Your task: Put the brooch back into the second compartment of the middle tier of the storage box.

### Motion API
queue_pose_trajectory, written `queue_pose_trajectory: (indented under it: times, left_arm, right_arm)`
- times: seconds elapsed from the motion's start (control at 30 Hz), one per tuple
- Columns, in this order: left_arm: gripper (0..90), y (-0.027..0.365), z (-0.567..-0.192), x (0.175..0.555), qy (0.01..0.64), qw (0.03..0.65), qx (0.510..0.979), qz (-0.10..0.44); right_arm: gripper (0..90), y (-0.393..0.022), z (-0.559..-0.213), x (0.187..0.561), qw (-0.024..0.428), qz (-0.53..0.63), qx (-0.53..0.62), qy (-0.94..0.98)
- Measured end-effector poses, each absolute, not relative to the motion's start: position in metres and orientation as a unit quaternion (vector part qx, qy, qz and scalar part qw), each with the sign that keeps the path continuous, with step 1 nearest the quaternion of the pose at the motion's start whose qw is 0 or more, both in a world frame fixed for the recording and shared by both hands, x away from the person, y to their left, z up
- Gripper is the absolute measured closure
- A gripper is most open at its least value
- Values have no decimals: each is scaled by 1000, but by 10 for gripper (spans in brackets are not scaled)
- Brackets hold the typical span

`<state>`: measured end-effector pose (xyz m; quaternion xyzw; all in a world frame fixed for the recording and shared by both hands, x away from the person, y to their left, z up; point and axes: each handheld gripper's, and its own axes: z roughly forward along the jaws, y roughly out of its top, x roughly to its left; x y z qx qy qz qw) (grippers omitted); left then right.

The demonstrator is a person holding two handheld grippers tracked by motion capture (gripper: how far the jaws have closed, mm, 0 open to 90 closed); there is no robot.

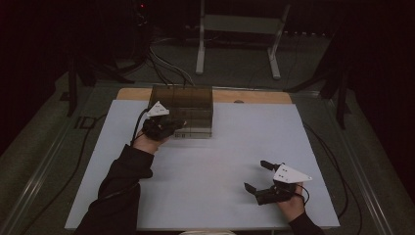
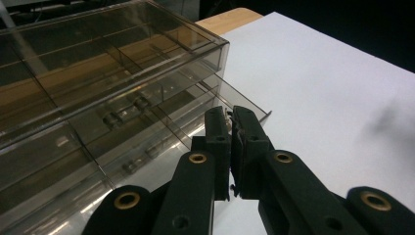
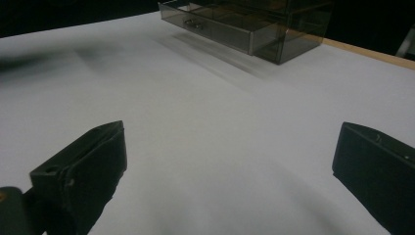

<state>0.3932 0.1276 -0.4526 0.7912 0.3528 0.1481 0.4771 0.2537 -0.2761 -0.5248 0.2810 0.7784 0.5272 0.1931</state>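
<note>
The smoked transparent plastic drawer cabinet (image 1: 188, 110) stands at the far left of the white sheet-covered surface (image 1: 215, 161), its back edge near the strip of bare wood. Its lowest drawer (image 2: 147, 142) is pulled partly out toward the person, as the left gripper view and the right gripper view (image 3: 215, 29) both show.

The left tool (image 2: 230, 142) sits at the front of that open drawer, near its right corner. Its jaws are pressed together. A thin clear edge may lie between the tips, but the pictures do not settle whether anything is pinched. The right tool (image 1: 262, 176) rests well apart at the near right of the surface, jaws spread wide and holding nothing.

Judgement: the step in hand is working the lowest drawer along its runners. To do it well, the left tool should act on the drawer front squarely and move straight along the slide, since an off-centre contact near the corner is likely to skew the drawer and jam it. The cabinet is light and unbraced; the idle right tool could steady its body.
</note>
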Motion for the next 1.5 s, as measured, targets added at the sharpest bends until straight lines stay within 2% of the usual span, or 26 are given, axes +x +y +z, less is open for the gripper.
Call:
queue_pose_trajectory:
  times: [1.5]
  left_arm:
    - [877, 122, -492, 431, 385, 428, 806, 140]
  right_arm:
    - [0, -276, -526, 254, 187, 529, 280, 779]
